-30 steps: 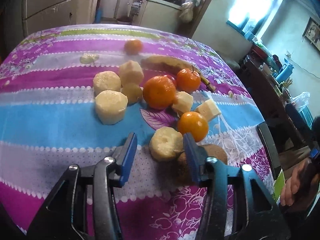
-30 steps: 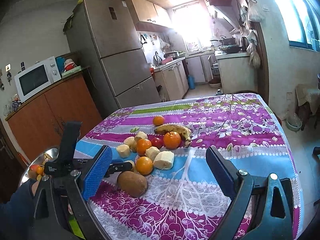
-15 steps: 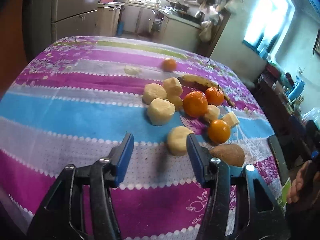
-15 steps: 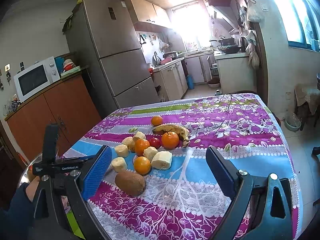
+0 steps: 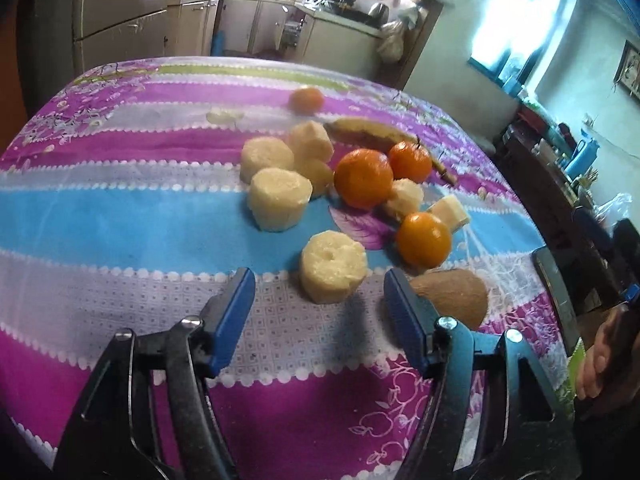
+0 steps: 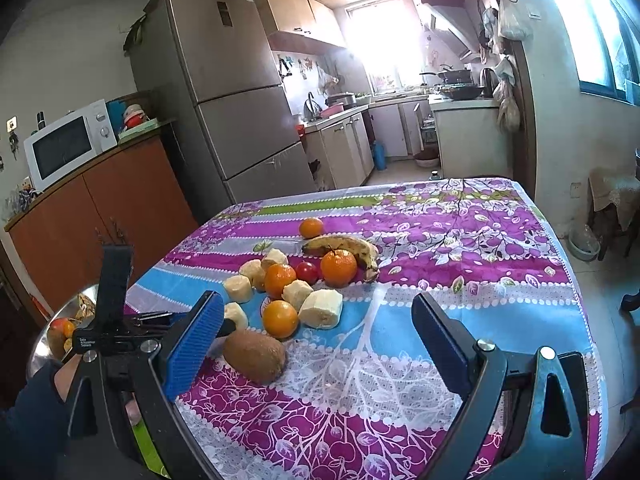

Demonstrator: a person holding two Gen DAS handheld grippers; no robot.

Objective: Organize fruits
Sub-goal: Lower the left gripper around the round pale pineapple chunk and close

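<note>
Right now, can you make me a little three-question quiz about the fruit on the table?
1. True or false: the left gripper is shut on the pale peeled chunk.
2. Which fruit lies just right of that chunk, beside the left gripper's right jaw? A) the brown kiwi B) a green apple C) a lemon
3. Fill in: the small red fruit sits between two ____ fruits.

Key:
1. False. Its jaws are open and the chunk sits just ahead of them, untouched.
2. A
3. Orange. The right gripper view shows it between two oranges, in front of the banana.
</note>
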